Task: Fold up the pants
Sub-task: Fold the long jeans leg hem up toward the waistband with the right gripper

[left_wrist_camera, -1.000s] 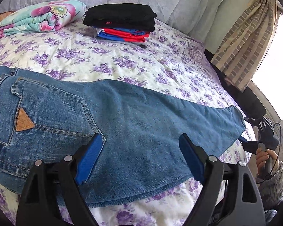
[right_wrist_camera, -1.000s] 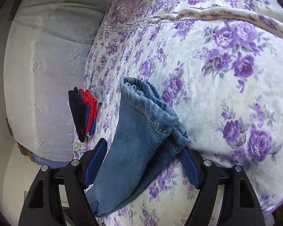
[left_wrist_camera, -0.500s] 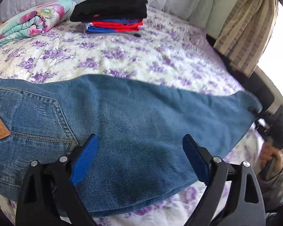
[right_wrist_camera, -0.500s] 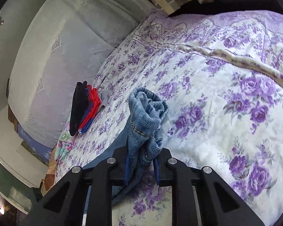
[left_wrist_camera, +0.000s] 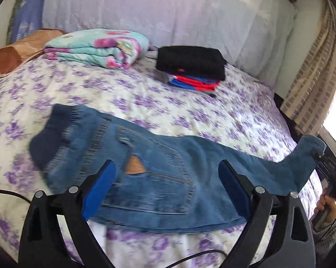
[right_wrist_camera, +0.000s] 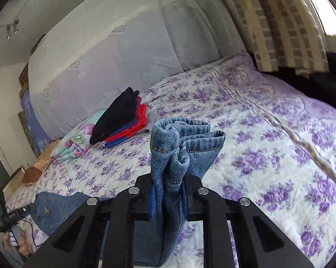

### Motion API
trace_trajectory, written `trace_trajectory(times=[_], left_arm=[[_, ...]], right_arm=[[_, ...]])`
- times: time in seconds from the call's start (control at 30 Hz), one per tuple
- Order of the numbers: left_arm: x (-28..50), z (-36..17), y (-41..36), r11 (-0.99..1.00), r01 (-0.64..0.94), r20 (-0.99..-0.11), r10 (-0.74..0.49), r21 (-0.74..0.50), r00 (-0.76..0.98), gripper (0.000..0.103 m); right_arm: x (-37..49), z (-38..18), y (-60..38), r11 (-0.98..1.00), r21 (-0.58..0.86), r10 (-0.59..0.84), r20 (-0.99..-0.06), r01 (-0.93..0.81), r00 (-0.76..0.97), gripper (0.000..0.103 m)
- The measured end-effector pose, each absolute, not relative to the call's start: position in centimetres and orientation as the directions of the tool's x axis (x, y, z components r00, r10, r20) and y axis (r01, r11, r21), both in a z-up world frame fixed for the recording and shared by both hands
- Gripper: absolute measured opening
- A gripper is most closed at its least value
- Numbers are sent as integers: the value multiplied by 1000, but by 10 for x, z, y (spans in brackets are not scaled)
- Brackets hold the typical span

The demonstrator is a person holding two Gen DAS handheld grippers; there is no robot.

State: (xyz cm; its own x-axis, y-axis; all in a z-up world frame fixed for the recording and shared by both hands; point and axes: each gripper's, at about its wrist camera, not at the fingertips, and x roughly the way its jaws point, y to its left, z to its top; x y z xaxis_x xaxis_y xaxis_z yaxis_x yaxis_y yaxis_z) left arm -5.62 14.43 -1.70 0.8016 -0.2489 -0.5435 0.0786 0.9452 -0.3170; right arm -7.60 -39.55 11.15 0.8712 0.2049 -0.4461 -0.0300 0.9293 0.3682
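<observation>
Your right gripper [right_wrist_camera: 168, 197] was clamped on the bunched hem of the jeans [left_wrist_camera: 159, 183], which lay across the bed [left_wrist_camera: 190, 111] just ahead of your wide-open left gripper [left_wrist_camera: 166, 185]. Denim looked heavy, limp; take the waistband next.

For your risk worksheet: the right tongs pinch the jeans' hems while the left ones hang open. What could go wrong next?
1. The right tongs pinch only the bunched hems; the denim may slip out.
2. The left tongs are open over the jeans, so the waist is unpinned and may drag across the bed, skewing the fold.
</observation>
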Motion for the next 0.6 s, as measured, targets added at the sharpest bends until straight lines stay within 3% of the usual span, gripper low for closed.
trace_trajectory(times=[0.27,0.4,0.6], left_arm=[[-76,-15,241,911,-110,-507,-118,-398,854,92],[-82,-20,264,896,-149,-508,-95,-419,856,92],[-99,-16,297,881,-219,-495,-19,-419,869,92]], right_arm=[[-70,154,-250,948,12,295,-400,-317,868,17],[-80,127,-161,847,-216,343,-478,-486,809,16],[-99,62,-97,684,-400,288,-620,-610,730,16]])
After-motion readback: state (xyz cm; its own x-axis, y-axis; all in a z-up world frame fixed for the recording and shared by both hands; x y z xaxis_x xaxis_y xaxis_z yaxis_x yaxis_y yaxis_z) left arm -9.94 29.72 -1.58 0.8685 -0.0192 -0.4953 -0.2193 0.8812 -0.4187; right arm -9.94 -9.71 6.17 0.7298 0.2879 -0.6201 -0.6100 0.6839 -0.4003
